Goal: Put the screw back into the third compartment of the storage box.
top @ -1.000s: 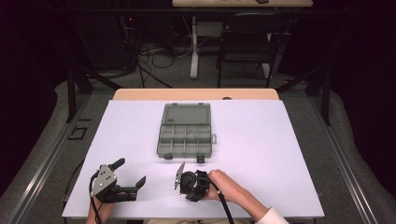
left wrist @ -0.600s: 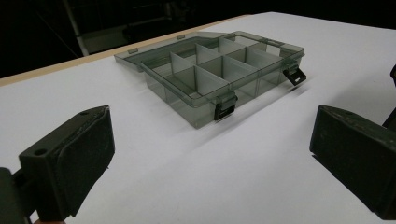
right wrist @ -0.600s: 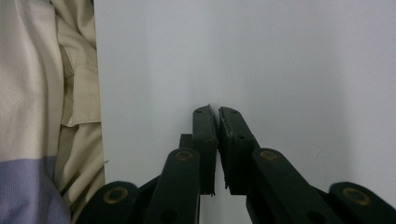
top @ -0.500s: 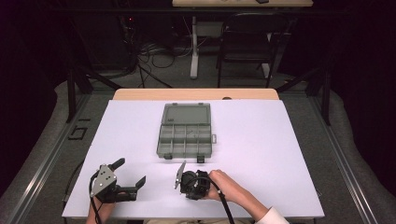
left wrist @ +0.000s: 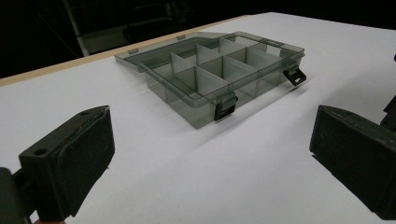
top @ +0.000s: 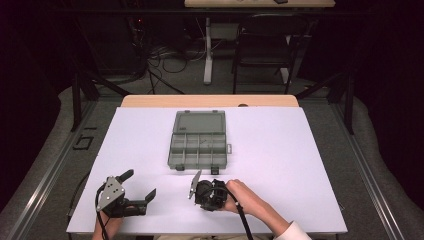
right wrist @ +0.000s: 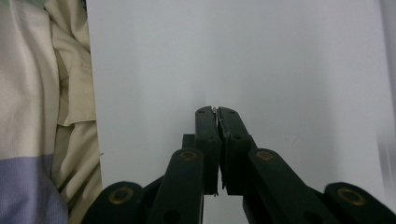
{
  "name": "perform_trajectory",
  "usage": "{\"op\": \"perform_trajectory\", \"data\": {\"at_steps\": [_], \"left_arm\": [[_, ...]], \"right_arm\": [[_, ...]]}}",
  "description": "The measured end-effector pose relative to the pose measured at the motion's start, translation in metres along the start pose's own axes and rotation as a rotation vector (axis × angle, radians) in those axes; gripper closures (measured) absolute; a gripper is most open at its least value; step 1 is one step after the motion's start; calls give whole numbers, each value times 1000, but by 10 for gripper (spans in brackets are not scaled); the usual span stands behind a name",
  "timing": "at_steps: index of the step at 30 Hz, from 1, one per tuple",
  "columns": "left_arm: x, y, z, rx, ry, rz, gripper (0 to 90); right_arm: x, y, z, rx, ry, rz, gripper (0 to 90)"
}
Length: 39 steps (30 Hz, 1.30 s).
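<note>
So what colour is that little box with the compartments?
The compartment box is a smoky, see-through grey-green with dark latches, seen best in the left gripper view.

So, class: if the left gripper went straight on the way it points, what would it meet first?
Probably the open box: it lies ahead between the wide-open jaws of the left gripper, with bare table before it. Depth is uncertain.

A lab or recording studio rather than a home; black drapes close it in on both sides; a white-topped table (top: 280,150) stands on grey carpet; at 12 o'clock cables (top: 165,65) sprawl over the floor beside a desk leg (top: 207,50) and a dark chair (top: 262,50).
</note>
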State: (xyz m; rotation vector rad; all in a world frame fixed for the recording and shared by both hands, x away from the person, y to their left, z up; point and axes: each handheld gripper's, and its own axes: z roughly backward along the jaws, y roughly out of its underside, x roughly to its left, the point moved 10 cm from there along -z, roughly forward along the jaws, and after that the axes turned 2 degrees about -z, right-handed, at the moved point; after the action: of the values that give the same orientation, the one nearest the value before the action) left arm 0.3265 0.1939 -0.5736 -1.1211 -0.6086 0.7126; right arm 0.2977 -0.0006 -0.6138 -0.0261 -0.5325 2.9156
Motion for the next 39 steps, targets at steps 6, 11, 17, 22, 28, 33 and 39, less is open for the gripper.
{"op": "perform_trajectory", "data": {"at_steps": [6, 11, 17, 22, 28, 33, 39], "left_arm": [[0, 0, 0, 0, 0, 1, 1], [0, 0, 0, 0, 1, 0, 2], [0, 0, 0, 0, 1, -1, 2], [0, 0, 0, 0, 1, 0, 1], [0, 0, 0, 1, 2, 0, 1], [0, 0, 0, 3, -1, -2, 1], [0, 0, 0, 0, -1, -2, 1]], "right_arm": [[-7, -2, 7, -2, 15, -10, 878], [-15, -3, 14, -10, 31, -27, 878], [-22, -2, 19, -12, 45, -45, 878], [-27, -2, 24, -18, 53, -60, 878], [-33, -3, 31, -22, 65, -73, 878], [-37, -5, 36, -29, 66, -83, 878], [-47, -9, 44, -36, 75, -95, 878]]}}
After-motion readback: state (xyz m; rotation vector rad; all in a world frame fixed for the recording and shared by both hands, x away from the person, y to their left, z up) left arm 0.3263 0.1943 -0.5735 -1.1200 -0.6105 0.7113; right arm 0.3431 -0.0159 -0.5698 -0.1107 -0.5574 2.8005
